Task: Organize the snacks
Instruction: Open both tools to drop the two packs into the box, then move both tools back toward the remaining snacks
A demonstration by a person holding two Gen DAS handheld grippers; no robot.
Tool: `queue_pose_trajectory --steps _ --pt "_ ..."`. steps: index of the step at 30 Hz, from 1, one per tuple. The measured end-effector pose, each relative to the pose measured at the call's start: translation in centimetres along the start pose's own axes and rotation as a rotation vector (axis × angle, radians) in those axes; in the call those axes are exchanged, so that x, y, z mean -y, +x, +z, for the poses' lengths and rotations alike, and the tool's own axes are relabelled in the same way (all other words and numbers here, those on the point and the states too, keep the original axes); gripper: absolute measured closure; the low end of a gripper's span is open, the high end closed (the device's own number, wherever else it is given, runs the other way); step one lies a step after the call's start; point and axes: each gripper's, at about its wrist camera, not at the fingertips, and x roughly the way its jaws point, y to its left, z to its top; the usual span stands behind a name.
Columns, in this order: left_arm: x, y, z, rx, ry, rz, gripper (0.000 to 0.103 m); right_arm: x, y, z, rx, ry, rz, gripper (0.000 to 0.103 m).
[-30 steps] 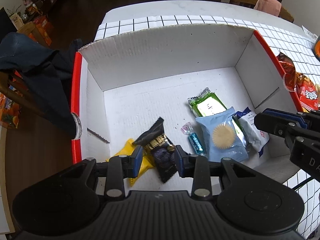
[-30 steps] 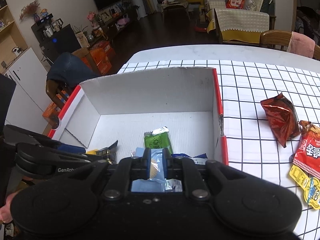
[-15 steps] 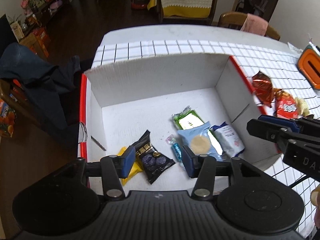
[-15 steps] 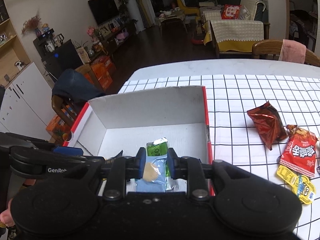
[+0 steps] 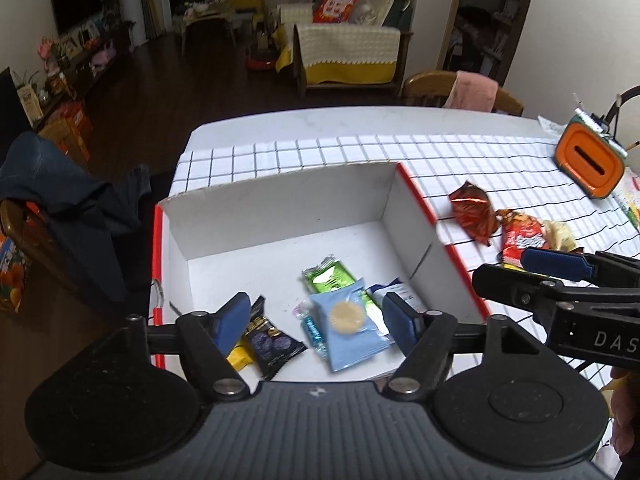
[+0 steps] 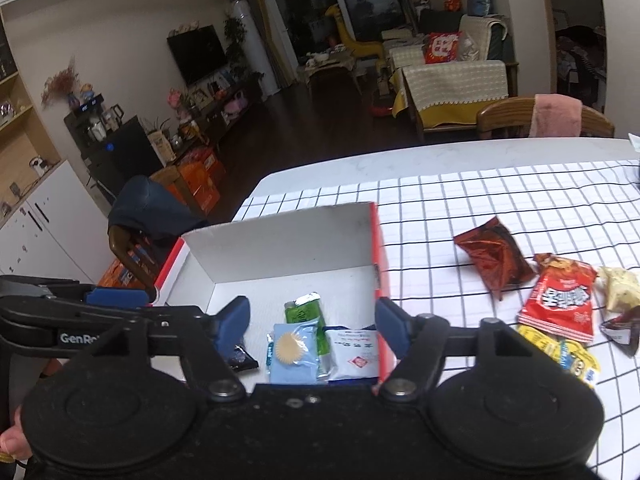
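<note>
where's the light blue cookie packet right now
The light blue cookie packet lies on the floor of the white box, near its front right, overlapping the green packet behind it, with the small white packet on its right.

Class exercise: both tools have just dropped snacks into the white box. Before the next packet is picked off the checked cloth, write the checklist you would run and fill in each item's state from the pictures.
1. Right tool open and empty: ok, jaws wide apart with nothing between them.
2. Left tool open and empty: ok, jaws spread above the box.
3. Light blue cookie packet released in the box: ok, it lies flat on the floor.
4. Packets left on the cloth: ok, the dark red foil bag and the red packet lie unobstructed.
5. Room left in the box: ok, the far half of the floor is bare.
6. Small items at the right edge of the cloth: cannot tell, partly cut off.
</note>
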Motion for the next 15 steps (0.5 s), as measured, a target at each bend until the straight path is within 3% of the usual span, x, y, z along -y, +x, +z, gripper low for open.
queue_pose_trajectory --steps 8,10,15 --pt "3.0 -0.5 -0.2 0.015 0.020 -0.040 0.021 2.2 -2.2 -0.6 0.007 0.032 -0.034 0.015" --pt "3.9 -0.5 -0.2 0.020 0.023 -0.049 0.020 3.1 -2.8 -0.7 0.008 0.040 -0.049 0.006" --pt "6.6 0.1 -0.1 0.021 0.036 -0.074 0.019 5.9 -4.2 -1.2 0.005 0.043 -0.092 0.003"
